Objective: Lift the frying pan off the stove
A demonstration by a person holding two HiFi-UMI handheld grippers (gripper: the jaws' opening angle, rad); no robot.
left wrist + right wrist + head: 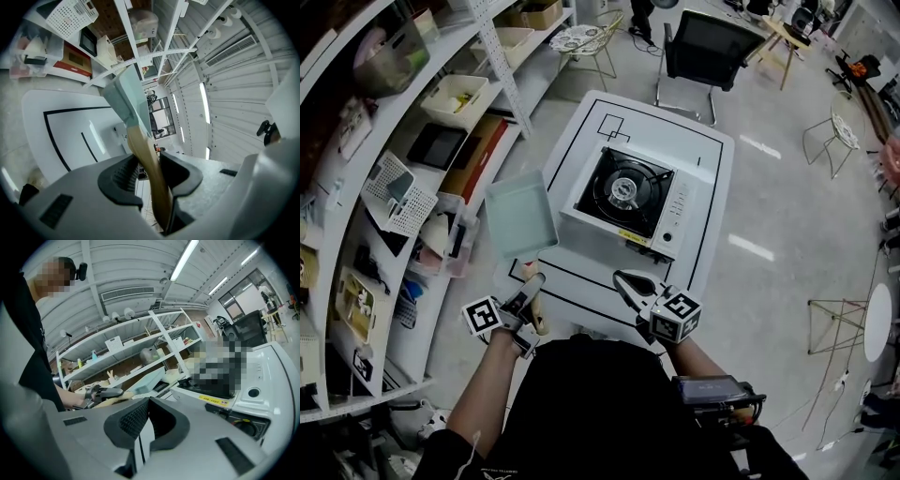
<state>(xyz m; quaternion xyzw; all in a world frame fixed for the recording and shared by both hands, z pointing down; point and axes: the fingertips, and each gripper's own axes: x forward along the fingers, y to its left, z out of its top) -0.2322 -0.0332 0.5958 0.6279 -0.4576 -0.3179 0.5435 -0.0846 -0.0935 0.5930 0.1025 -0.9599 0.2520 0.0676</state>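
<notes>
Pale-teal and square, the frying pan (520, 214) is already clear of the stove (628, 192), held in the air over the left edge of the white desk (712, 187), toward its near-left corner. The burner ring is bare. The left gripper (530, 286) has the pan by its wooden handle (147, 164); its fingers are clamped on either side of the handle, part-way open around its thickness, and the handle runs slantwise through them. The right gripper (623, 279) hovers over the near edge of the desk with its fingers closed together and nothing between them.

The lift itself looks done, so the job now, as I judge it, is carrying the load well. The pan body hangs far out from the grip and will want to droop or twist, so the squeeze on the handle should stay firm and the wrist level. The shelving (394, 141) stands just beside the desk's left edge, so drifting further that way risks a knock.
</notes>
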